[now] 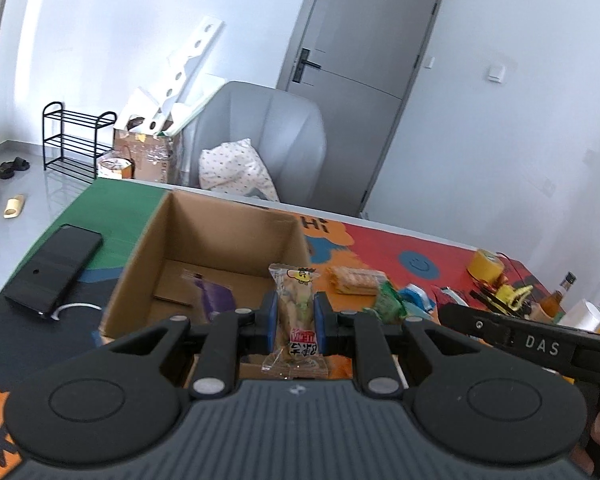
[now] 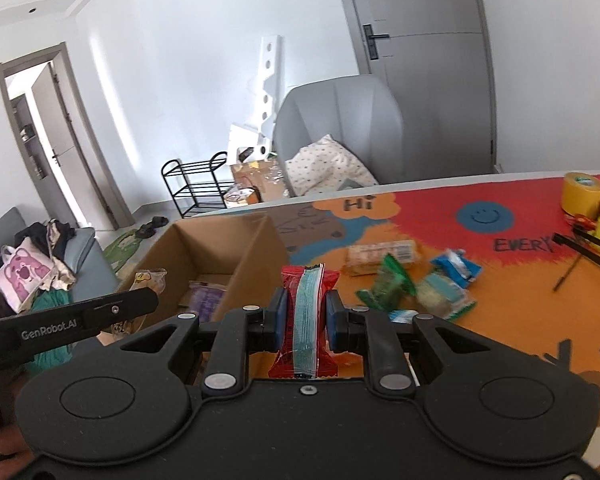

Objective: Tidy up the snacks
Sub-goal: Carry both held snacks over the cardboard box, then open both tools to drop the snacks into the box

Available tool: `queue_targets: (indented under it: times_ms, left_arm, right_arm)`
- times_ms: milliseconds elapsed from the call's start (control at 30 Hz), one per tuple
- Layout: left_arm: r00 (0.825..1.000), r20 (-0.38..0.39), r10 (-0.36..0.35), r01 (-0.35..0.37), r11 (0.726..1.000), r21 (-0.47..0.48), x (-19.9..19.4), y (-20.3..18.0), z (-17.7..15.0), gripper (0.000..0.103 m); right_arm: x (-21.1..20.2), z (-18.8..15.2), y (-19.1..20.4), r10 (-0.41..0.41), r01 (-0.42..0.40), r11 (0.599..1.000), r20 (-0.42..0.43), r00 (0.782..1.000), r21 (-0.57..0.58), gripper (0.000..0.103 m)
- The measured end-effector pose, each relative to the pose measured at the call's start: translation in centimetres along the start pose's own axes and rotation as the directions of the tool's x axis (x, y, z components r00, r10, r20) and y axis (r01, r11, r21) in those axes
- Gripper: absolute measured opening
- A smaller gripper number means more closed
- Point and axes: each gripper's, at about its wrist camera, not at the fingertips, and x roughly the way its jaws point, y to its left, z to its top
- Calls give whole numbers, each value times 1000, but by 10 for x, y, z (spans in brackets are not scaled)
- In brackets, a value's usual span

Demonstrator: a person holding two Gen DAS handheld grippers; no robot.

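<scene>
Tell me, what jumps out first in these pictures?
Two black claws, each clamped on a wrapped snack: the left claw grips a clear-wrapped beige snack, the right claw a red packet with a pale blue stripe. Just beyond them sits an open brown cardboard box, and more small packets lie scattered on the bright orange and red cartoon table mat.

White walls all round me, bright daylight on them. Grey door [image 1: 352, 64] w/ black handle straight ahead, 2nd doorway [image 2: 48, 136] open far left in the right view. Grey armchair [image 1: 268, 132] just behind my table, spotted pillow [image 1: 236, 172] on its seat. Black shoe rack [image 1: 74, 140] against the wall, cardboard boxes [image 1: 148, 152] & white foam pieces [image 1: 188, 64] between rack & chair. Pale glossy floor [image 1: 24, 208], slippers [image 1: 14, 166] on it. Grey sofa [image 2: 88, 256] at left, clothes + pink bag [image 2: 22, 274] piled on.
</scene>
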Motion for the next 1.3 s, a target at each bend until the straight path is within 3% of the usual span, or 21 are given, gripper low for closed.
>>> queue_targets:
  times_ms: [367, 467, 567, 633, 733, 867, 967, 1067, 1300]
  left_arm:
    - [999, -14, 52, -52, 998, -37, 13, 33, 13, 18]
    - [995, -8, 97, -98, 994, -50, 14, 39, 13, 23]
    - [996, -14, 89, -89, 993, -74, 9, 46, 13, 38]
    - [996, -3, 94, -94, 992, -85, 2, 48, 12, 53]
    - [994, 9, 107, -106, 990, -88, -5, 52, 11, 65]
    - [993, 11, 121, -120, 988, -98, -11, 57, 9, 74]
    - [990, 10, 138, -136, 986, -94, -13, 58, 7, 78]
    - [988, 9, 152, -150, 985, -87, -15, 58, 6, 83]
    - [987, 4, 160, -159, 985, -73, -17, 55, 0, 88]
  right_arm:
    - [21, 8, 35, 52, -53, 998, -12, 999, -45, 18]
    - [24, 9, 43, 66, -66, 996, -14, 998, -53, 18]
    - [27, 11, 52, 80, -80, 995, -15, 997, -61, 18]
    - [30, 12, 56, 89, -90, 994, -16, 996, -64, 18]
    - [34, 13, 63, 104, -105, 992, -17, 994, -64, 18]
    - [38, 17, 71, 131, -131, 990, -15, 991, -49, 19]
    - [45, 19, 74, 129, -131, 991, -40, 991, -38, 28]
    - [45, 15, 72, 112, -113, 993, -49, 993, -28, 30]
    - [35, 6, 59, 81, -81, 997, -64, 995, -1, 52]
